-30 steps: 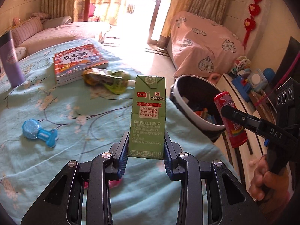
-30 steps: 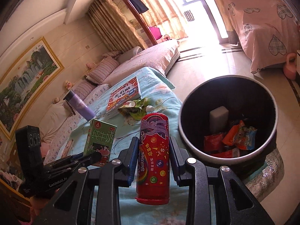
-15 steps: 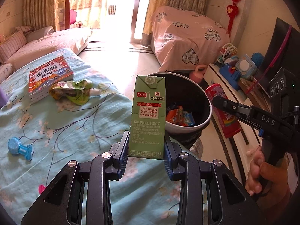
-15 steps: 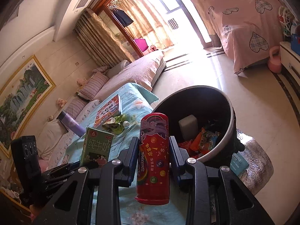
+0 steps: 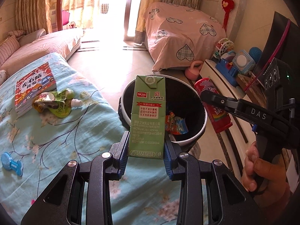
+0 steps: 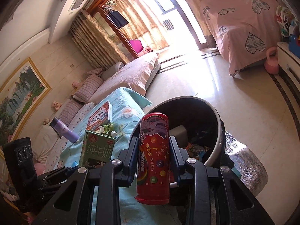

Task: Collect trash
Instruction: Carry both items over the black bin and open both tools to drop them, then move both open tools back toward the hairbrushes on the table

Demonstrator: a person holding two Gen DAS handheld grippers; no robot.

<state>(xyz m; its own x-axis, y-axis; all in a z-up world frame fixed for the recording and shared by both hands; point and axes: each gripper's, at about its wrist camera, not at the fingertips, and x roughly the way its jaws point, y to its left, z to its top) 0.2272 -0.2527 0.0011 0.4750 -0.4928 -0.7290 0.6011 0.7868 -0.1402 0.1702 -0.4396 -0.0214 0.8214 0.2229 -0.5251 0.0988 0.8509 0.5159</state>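
Note:
My left gripper (image 5: 146, 150) is shut on an upright green milk carton (image 5: 147, 118), held just before the near rim of the black trash bin (image 5: 195, 91). The carton also shows in the right wrist view (image 6: 96, 150). My right gripper (image 6: 152, 153) is shut on a red Skittles tube (image 6: 153, 159), held upright at the bin's (image 6: 218, 118) near rim; the tube shows in the left wrist view (image 5: 213, 105) right of the bin. The bin holds snack wrappers (image 5: 176, 123). A crumpled green pouch (image 5: 56, 103) lies on the teal-covered table (image 5: 56, 140).
A children's book (image 5: 33, 86) and a blue toy (image 5: 11, 163) lie on the table; a purple bottle (image 6: 63, 129) stands further back. A low white shelf with toys (image 5: 234, 63) runs right of the bin. A pink-covered piece of furniture (image 5: 180, 35) and sofa (image 5: 46, 45) stand beyond.
Both grippers have moved toward the bin with their loads; the carton now stands in front of the bin's opening and the tube is at its rim.

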